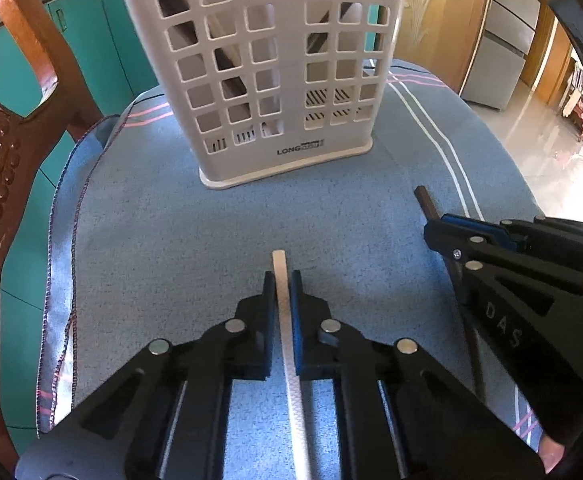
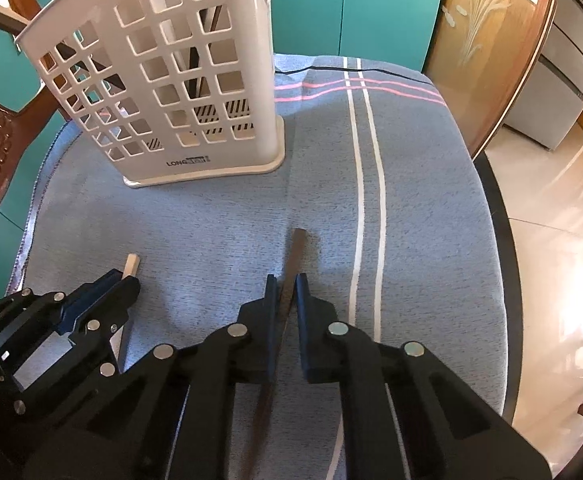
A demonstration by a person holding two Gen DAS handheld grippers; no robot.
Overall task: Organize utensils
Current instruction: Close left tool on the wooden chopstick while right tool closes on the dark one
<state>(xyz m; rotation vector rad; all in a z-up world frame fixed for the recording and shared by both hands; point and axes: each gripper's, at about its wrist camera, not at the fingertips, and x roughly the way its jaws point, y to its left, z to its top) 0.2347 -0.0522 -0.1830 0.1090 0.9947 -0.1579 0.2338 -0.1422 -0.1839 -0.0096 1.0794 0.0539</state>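
White chopstick pinched lengthwise in the left gripper and dark chopstick in the right gripper both point toward the slotted holder ahead (left nearer).

Two black hand-held gripper linkages with silver round pins, blue finger pads, raised "DAS" lettering
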